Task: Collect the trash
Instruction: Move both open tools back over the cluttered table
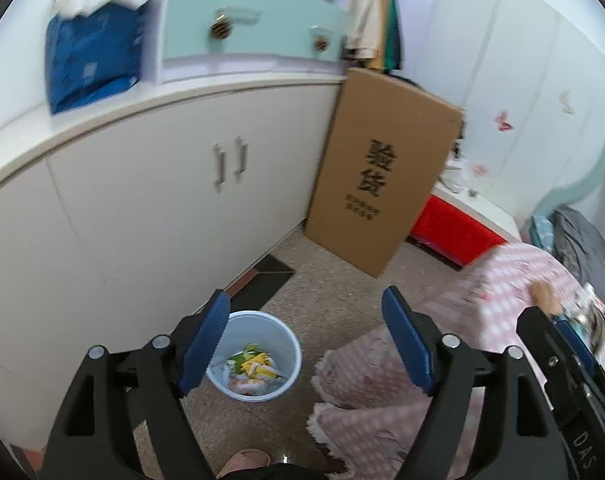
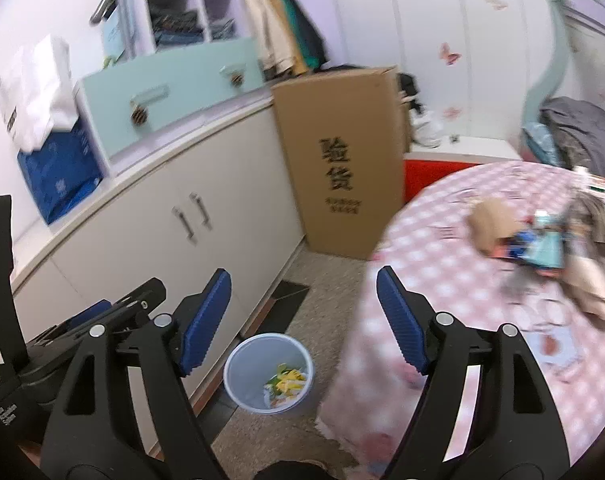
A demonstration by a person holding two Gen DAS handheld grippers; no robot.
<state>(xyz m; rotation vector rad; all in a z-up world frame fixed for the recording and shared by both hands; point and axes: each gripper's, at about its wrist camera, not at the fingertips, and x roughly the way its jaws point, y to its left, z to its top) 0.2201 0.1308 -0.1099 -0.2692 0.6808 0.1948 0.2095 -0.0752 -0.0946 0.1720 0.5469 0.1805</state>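
Both my claws stand wide with nothing between the pads — left gripper [image 1: 306,340] and right gripper [image 2: 304,320] alike. The bin [image 2: 242,364] sits on the floor below and just ahead of both, already holding wrappers. What's left to collect, I judge, lies up on the checked tablecloth [image 2: 442,280], ahead and to the right of my right claw — the crumpled brown paper [image 2: 490,224] and the blue packet [image 2: 542,240] beside it. The right hand is nearer.
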